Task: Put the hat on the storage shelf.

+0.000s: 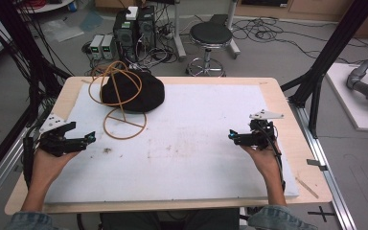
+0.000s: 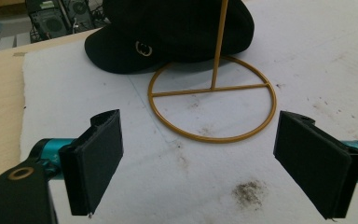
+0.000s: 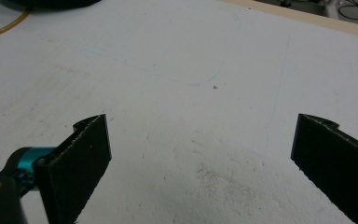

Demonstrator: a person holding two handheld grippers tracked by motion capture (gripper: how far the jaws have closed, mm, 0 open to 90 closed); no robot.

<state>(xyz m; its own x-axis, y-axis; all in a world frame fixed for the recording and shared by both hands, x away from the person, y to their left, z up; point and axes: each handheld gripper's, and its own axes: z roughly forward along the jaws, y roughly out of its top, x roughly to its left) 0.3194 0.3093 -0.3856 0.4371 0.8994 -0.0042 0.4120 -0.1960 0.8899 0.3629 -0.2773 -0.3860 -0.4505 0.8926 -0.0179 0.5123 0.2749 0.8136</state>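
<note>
- High view: black cap (image 1: pixel 133 91) lies at the far left of the white mat (image 1: pixel 196 143), partly over the mat's far edge, its longer axis running roughly left to right across the table.
- Left gripper view: the cap's (image 2: pixel 172 32) brim points towards the camera and to picture-left; a small round metal emblem (image 2: pixel 143 48) sits on its front face.
- Gold wire stand (image 1: pixel 120 98) is just beside the cap on the near side. Its flat ring base (image 2: pixel 213 99) rests on the mat with a crossbar through it; a thin upright rod (image 2: pixel 219 44) rises from the crossbar and passes in front of the cap. The upper hoops arch over the cap in the high view; whether they touch the fabric I cannot tell at this resolution.
- Left gripper (image 1: pixel 79 140): held near the table's left edge, pointing rightwards, jaws spread wide with nothing between them. Well apart from the ring base.
- Right gripper (image 1: pixel 235 137): held at the right of the mat, pointing leftwards, jaws wide apart over bare mat, empty.
- Mat bears a dark smudge (image 2: pixel 249 192) near the left gripper.
</note>
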